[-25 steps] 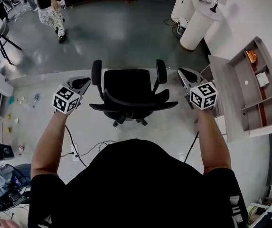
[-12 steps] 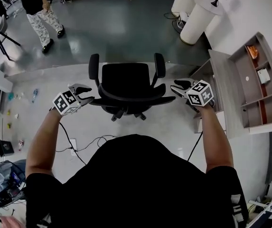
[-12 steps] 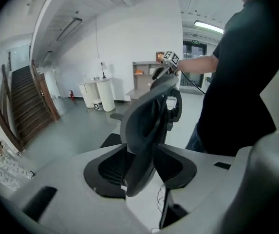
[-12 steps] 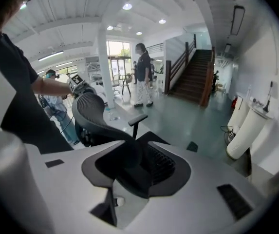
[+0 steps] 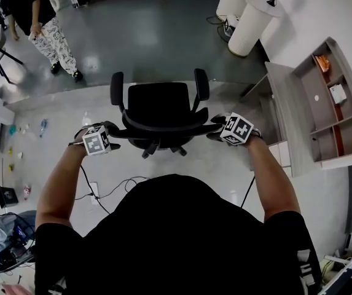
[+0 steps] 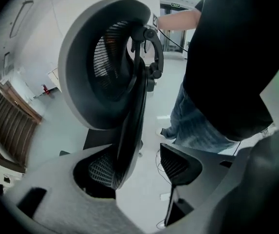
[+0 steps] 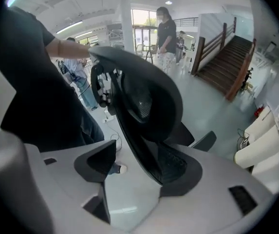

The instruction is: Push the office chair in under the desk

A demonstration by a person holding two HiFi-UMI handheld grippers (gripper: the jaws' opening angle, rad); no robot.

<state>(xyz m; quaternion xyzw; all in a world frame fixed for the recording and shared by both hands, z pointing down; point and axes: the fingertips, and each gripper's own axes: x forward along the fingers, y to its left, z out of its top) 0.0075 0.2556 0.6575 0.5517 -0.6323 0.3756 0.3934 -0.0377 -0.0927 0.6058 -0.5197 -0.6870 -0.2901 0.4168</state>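
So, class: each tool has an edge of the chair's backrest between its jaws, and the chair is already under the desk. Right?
No. The head view shows the chair standing on open floor, apart from the desk, not under it. The left tool and right tool, jaws opening, do each have an edge of the backrest between them.

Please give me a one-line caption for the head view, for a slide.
Left gripper and right gripper, jaws opening, each with one side edge of the backrest of the office chair between them.
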